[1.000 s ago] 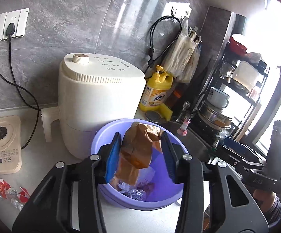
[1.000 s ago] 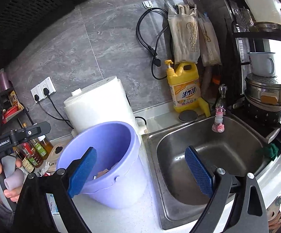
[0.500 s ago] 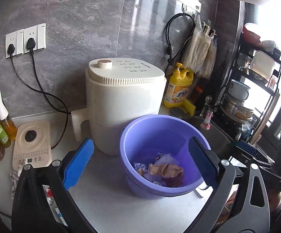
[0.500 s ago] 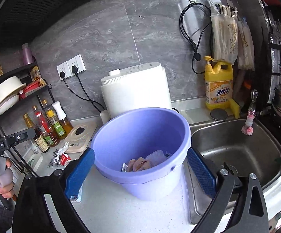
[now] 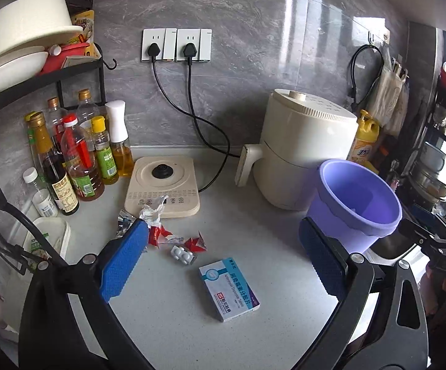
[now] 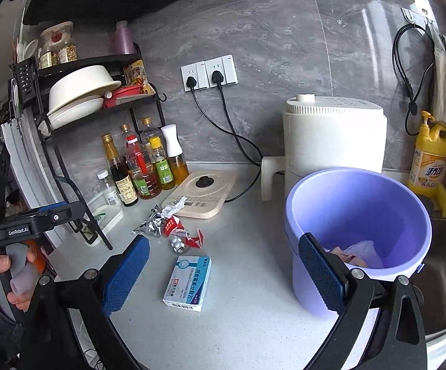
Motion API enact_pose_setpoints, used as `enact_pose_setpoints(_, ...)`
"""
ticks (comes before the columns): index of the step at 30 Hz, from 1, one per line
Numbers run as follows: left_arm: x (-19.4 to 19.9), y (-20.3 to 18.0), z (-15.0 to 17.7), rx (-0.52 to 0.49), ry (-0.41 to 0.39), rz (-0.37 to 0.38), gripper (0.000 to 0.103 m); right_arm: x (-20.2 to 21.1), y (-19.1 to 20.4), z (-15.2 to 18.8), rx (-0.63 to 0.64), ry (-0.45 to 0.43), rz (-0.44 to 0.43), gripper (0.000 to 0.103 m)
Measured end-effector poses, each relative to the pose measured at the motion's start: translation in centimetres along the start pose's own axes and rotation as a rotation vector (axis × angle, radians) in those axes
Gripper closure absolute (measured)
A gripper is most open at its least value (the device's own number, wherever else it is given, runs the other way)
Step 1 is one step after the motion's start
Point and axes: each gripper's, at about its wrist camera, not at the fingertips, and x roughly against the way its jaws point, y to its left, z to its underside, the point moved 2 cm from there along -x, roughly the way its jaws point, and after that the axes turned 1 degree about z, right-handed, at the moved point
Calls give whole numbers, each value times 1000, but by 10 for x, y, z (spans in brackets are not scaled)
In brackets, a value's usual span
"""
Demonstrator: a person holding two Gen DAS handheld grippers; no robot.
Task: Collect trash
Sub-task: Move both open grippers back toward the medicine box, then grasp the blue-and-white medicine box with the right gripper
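Blue-white medicine box (image 5: pixel 229 284) lies between wide jaws.

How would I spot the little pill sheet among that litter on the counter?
Start at the purple bucket and look left across the counter to the blue-and-white medicine box. Just behind it lies the blister pack: silvery with white tablets, unlike the red-and-white wrappers around it.

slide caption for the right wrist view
Open right tool above a medicine box and wrappers, beside the purple bucket.
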Motion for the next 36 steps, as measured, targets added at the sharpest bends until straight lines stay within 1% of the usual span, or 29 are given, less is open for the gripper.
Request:
enact_pose_setpoints(2,9,15,8,31,-2,-5,6,-5,5,0,12,14,-11,8)
enact_pose_setpoints(5,17,28,21,46,-5,-40,6,-22,18,3,50,59,-35,9)
enact_pose_setpoints(10,23,47,39,118,-8,-44,6,-58,29,18,94,140,-76,11)
enact_pose_setpoints(13,23,53,49,128,-8,-75,6,-84,34,26,117,211,-93,11)
enact_pose_setpoints(17,20,63,62,185,-7,-82,6,-120,39,38,127,301,-114,11)
enact_pose_setpoints(22,11,77,77,240,-7,-112,8,-165,44,50,110,407,-95,9)
enact_pose_setpoints(26,-5,89,89,266,19,-126,14,-193,49,57,106,485,-87,9)
enact_pose_setpoints(28,-13,96,94,280,32,-134,16,-203,52,61,112,512,-83,9)
enact_pose_setpoints(33,-29,116,108,327,77,-168,26,-227,58,79,181,607,-50,8)
enact_pose_setpoints(34,-31,119,111,335,85,-176,26,-231,57,82,189,623,-46,10)
enact_pose_setpoints(35,-32,122,113,343,92,-183,27,-233,56,83,189,629,-47,16)
enact_pose_setpoints(36,-33,125,115,350,98,-188,28,-233,53,82,190,621,-39,20)
